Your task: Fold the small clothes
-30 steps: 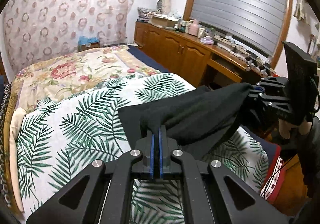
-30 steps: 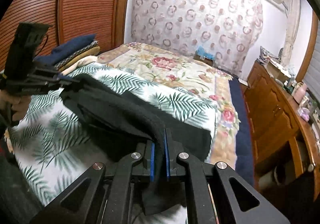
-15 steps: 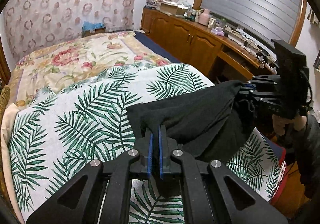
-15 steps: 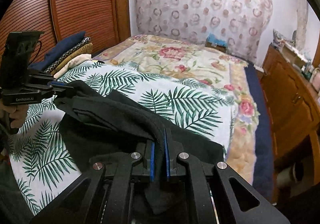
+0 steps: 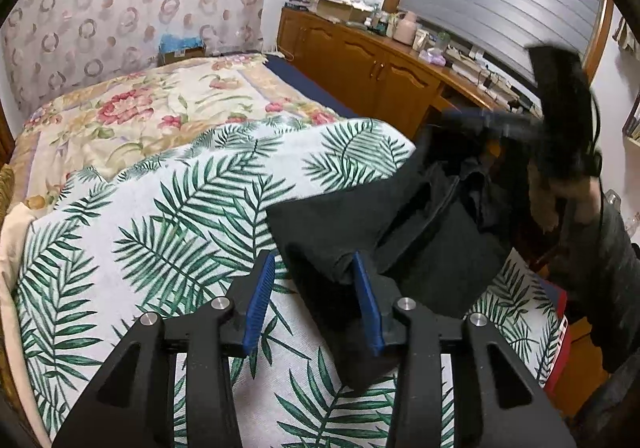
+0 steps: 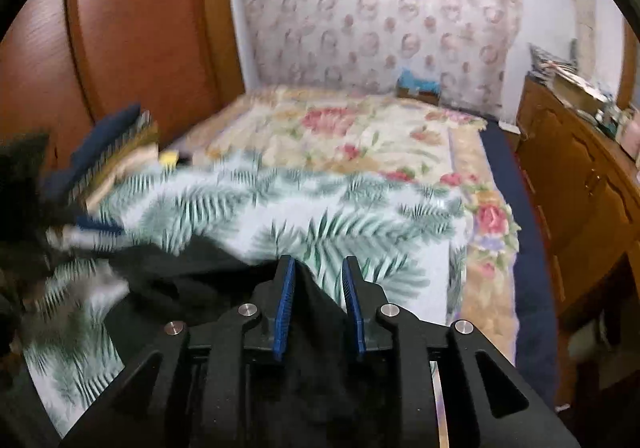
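A black garment (image 5: 400, 232) lies crumpled on the palm-leaf sheet (image 5: 160, 240) near the bed's right edge. My left gripper (image 5: 313, 260) hangs just over the garment's near corner. Its jaws are opening, and a fold rests against the right blue pad (image 5: 366, 304) without being pinched. In the right wrist view the garment (image 6: 192, 276) spreads left and under my right gripper (image 6: 317, 262). Those jaws are opening too, with slack black cloth between the pads. The right gripper (image 5: 560, 128) shows blurred in the left wrist view, held by a hand above the garment's far end.
A floral bedspread (image 6: 340, 136) covers the far half of the bed. Folded blankets (image 6: 112, 144) are stacked at the left beside wooden wardrobe doors (image 6: 140, 28). A wooden cabinet (image 5: 380, 76) with clutter on top runs along the right side.
Both grippers were shut on the black garment and held it up. Their jaws have since parted and the garment has sunk onto the sheet. The right gripper swung sideways and now shows blurred.
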Motion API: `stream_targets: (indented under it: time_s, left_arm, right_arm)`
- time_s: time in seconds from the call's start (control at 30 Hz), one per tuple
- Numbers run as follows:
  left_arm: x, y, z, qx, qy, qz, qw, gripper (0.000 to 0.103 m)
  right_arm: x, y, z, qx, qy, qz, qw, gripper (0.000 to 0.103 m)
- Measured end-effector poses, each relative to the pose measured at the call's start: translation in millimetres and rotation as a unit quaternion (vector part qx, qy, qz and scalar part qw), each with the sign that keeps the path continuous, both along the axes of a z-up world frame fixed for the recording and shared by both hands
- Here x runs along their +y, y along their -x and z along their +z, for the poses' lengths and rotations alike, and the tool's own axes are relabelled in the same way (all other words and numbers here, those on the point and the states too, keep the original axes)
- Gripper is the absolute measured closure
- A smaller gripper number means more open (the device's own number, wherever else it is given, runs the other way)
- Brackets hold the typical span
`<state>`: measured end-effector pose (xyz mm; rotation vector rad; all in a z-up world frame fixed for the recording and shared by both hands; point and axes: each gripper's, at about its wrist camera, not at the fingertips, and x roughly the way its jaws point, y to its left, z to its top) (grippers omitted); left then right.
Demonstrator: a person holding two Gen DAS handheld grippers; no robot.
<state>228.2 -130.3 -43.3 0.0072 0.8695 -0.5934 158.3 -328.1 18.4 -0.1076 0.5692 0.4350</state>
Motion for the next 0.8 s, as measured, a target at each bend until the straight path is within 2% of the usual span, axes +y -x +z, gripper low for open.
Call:
stream_targets:
  time_s: [0.17, 0.37, 0.4, 0.43, 0.47, 0.53, 0.8]
  left_arm:
    - [-5, -2, -7, 0.010, -0.012, -0.016, 0.9998, 0.061]
    - [-4, 3, -5, 0.006, -0.005, -0.025, 0.9997, 0.060]
    - [-4, 4, -5, 0.006, -0.005, -0.027, 0.9996, 0.051]
    - [-4, 4, -5, 0.005, -0.004, -0.027, 0.9996, 0.034]
    - [-4, 5, -5, 0.005, -0.001, -0.027, 0.9996, 0.029]
    - [-5, 3, -7, 0.008, -0.001, -0.028, 0.9996, 0.028]
    - [-20, -9, -15, 0.010, -0.030, -0.030, 0.9991, 0.028]
  right_arm:
    - [-4, 9, 16, -0.018, 0.005, -0.025, 1.000, 0.078]
    - [4, 37, 6, 0.004, 0.025, -0.013, 1.000, 0.077]
    - [5, 42, 5, 0.008, 0.026, -0.010, 1.000, 0.077]
    - [5, 45, 4, 0.014, 0.026, -0.007, 1.000, 0.075]
    - [6, 51, 3, 0.018, 0.027, -0.004, 0.999, 0.072]
    - [6, 56, 3, 0.024, 0.028, 0.000, 0.999, 0.061]
    - [7, 71, 6, 0.047, 0.037, 0.016, 0.998, 0.061]
